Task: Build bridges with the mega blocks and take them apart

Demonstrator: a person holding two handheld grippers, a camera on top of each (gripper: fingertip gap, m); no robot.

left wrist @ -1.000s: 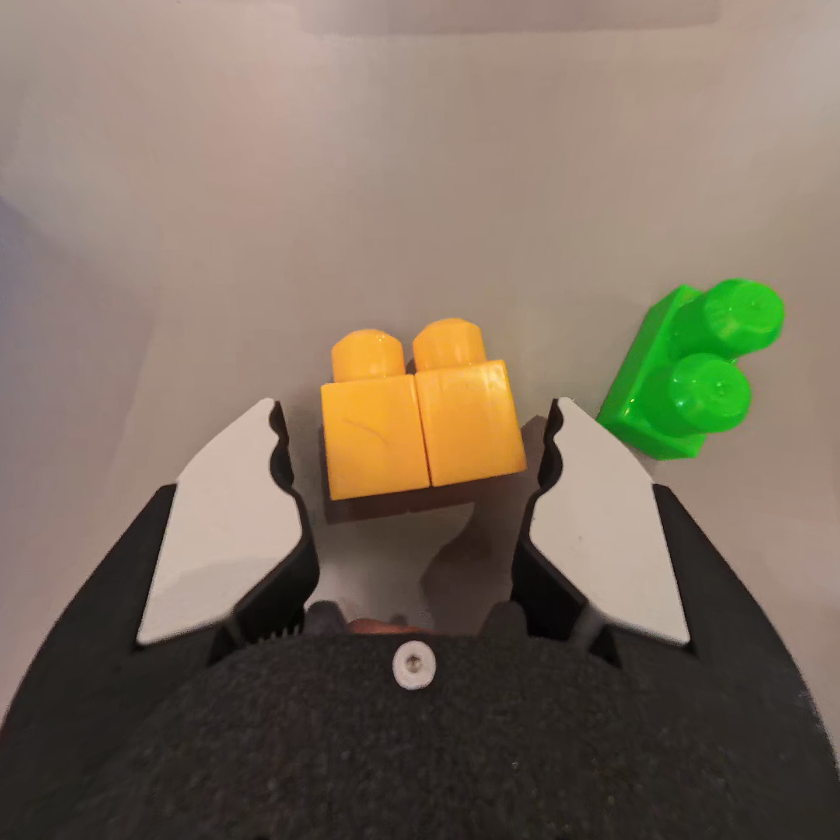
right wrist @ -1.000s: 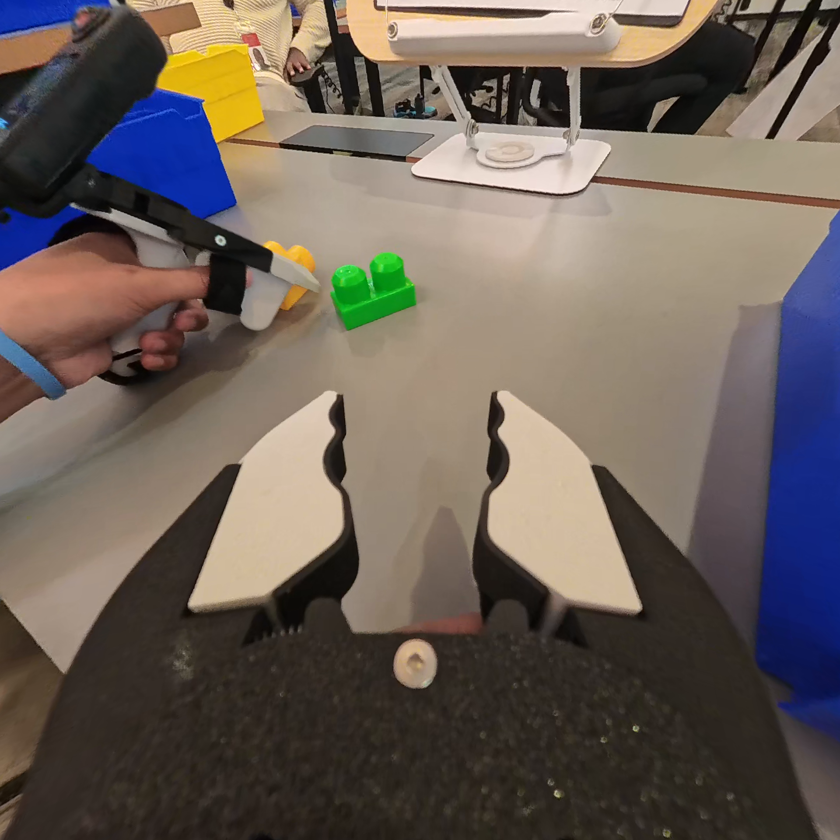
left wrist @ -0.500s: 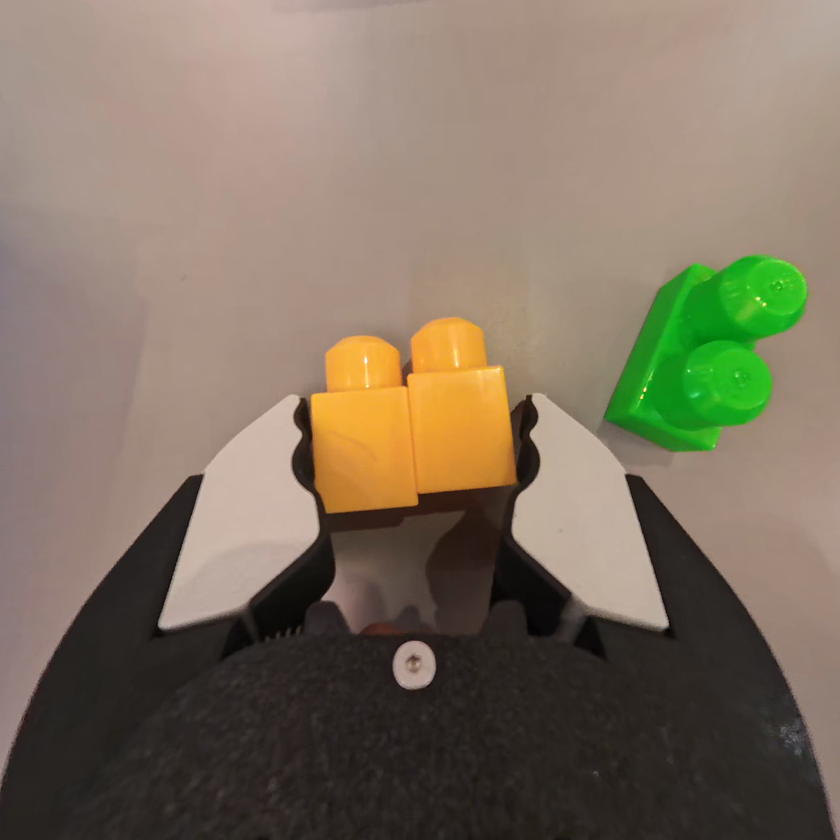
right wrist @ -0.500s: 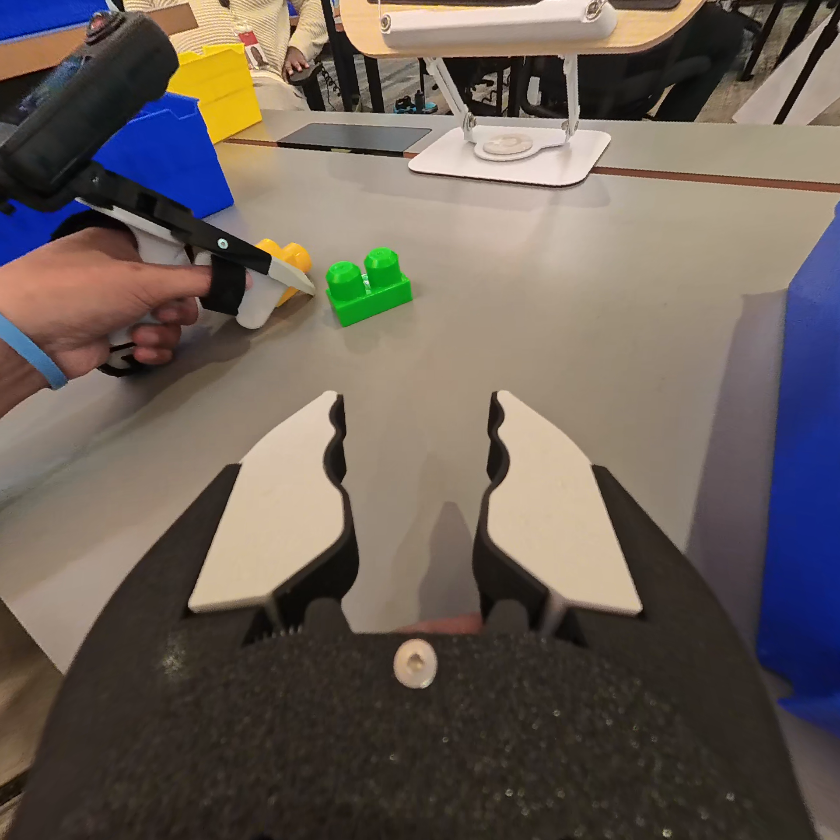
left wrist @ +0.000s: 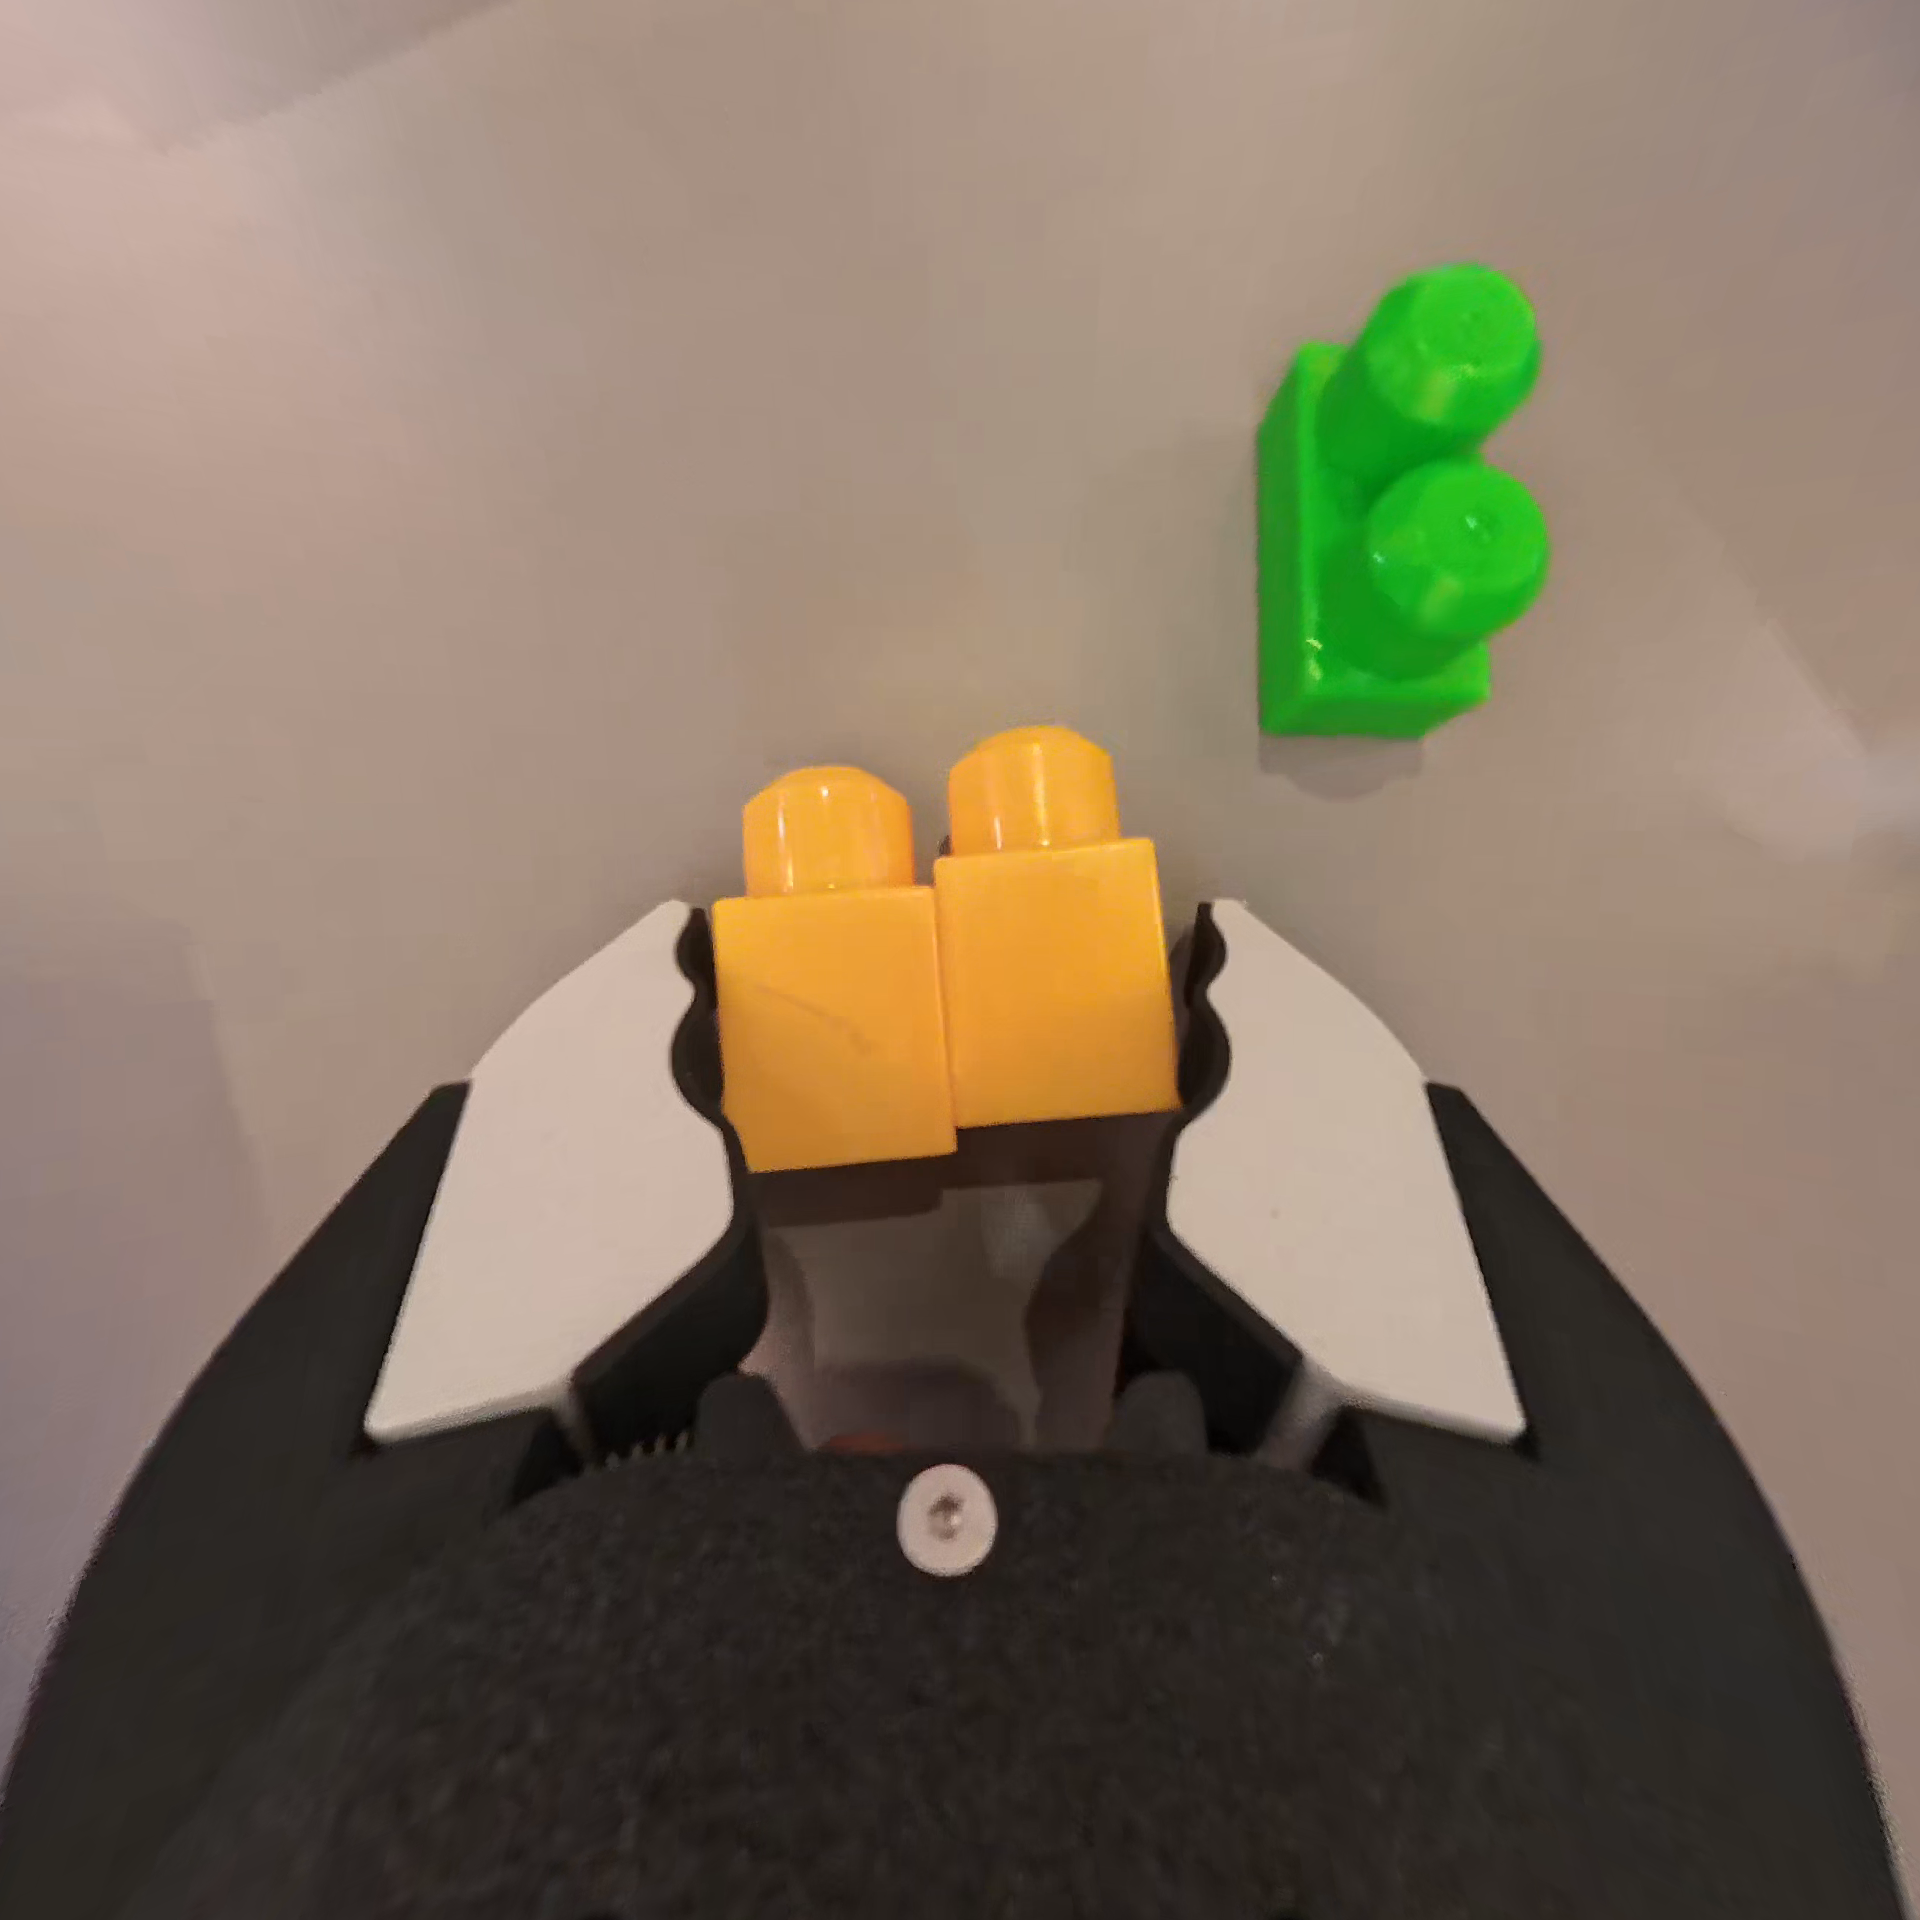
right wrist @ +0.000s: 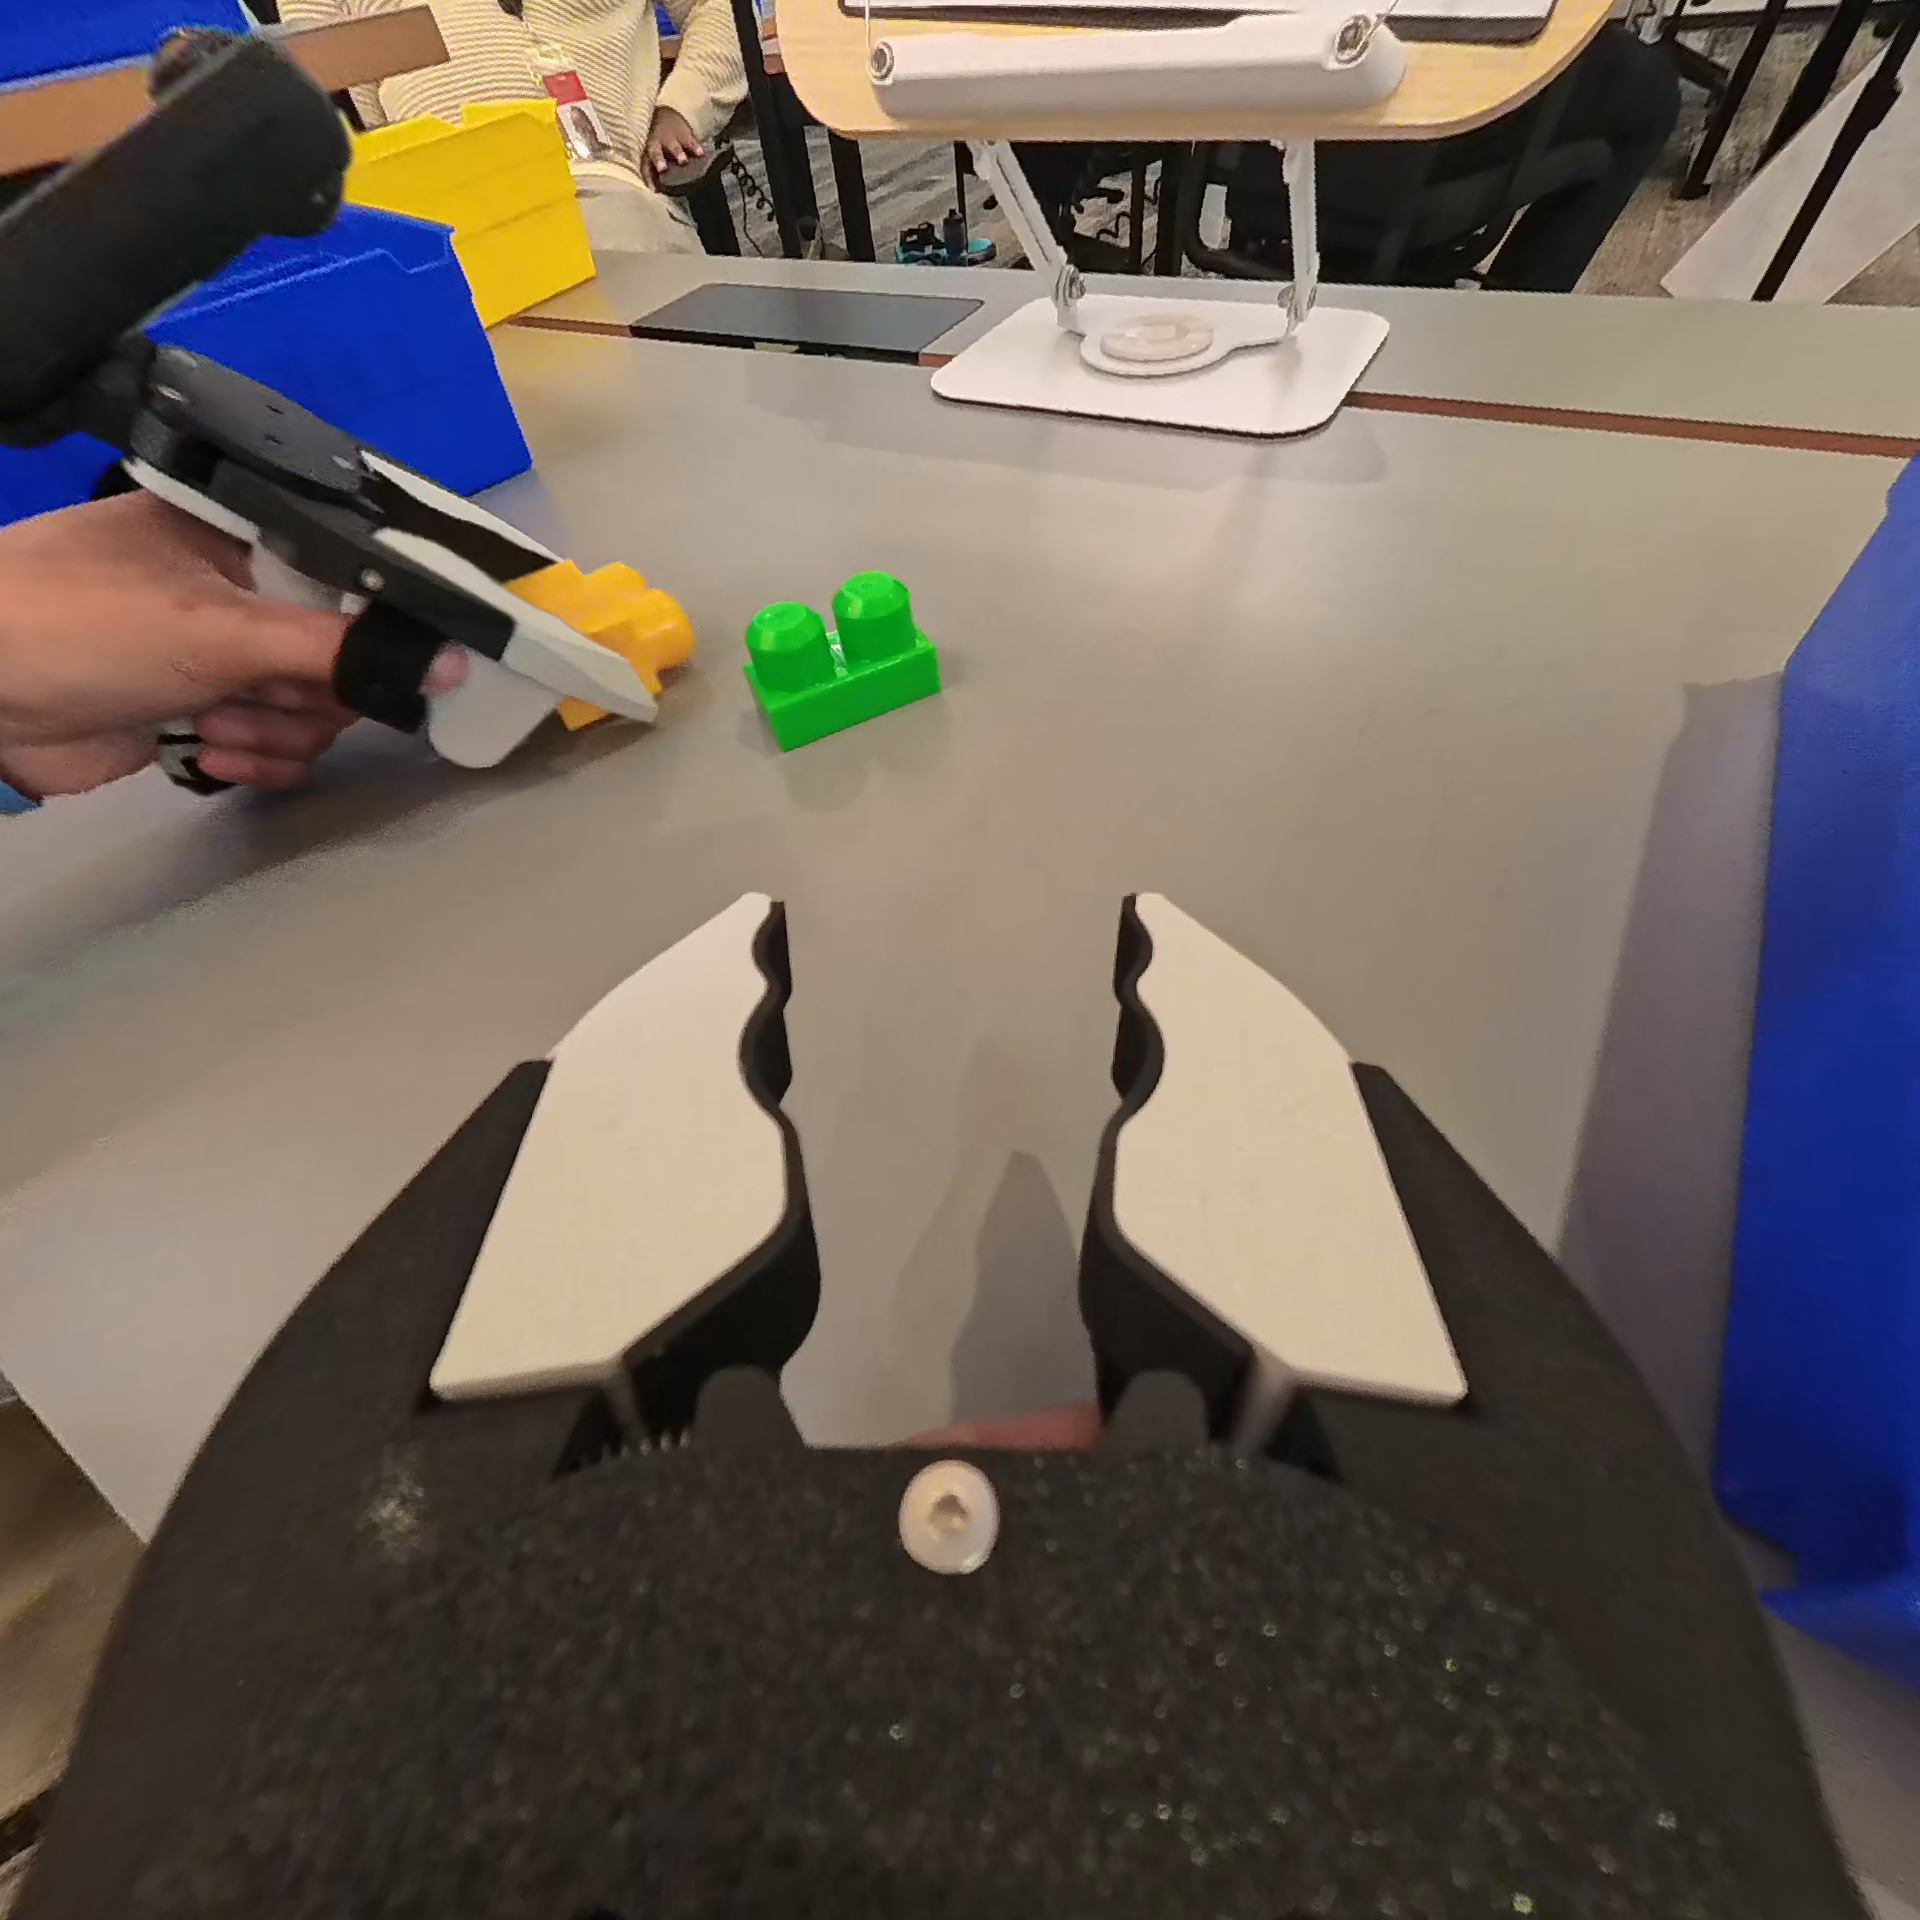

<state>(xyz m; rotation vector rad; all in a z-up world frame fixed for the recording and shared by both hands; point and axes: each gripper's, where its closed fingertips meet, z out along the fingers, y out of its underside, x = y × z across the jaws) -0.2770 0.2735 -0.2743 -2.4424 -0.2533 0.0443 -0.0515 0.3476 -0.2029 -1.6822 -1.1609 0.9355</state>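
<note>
Grey tabletop (right wrist: 1299,727) is seen as the widest surface, bounded at the far side by a brown seam, on the left by a blue bin (right wrist: 343,364) with a yellow bin (right wrist: 478,208) behind it, and on the right by another blue container (right wrist: 1839,1039). A white stand base (right wrist: 1164,364) is set near the far seam. A broad bare stretch of table is left between the right gripper (right wrist: 951,914) and the blocks.

Compared with a second ago, the left gripper (left wrist: 945,914) is now clamped on the pair of yellow blocks (left wrist: 945,1018), one finger pressed against each outer side, where before the jaws were spread with gaps on both sides. The pair appears tilted with its studs pointing forward, though whether it is lifted clear of the table cannot be told from these views. The green block (left wrist: 1382,520) is now viewed farther up and to the right, upright on the table, near the yellow pair but apart from it.

The right gripper is held empty, its jaws parted, over bare table well short of the green block, much as before.
</note>
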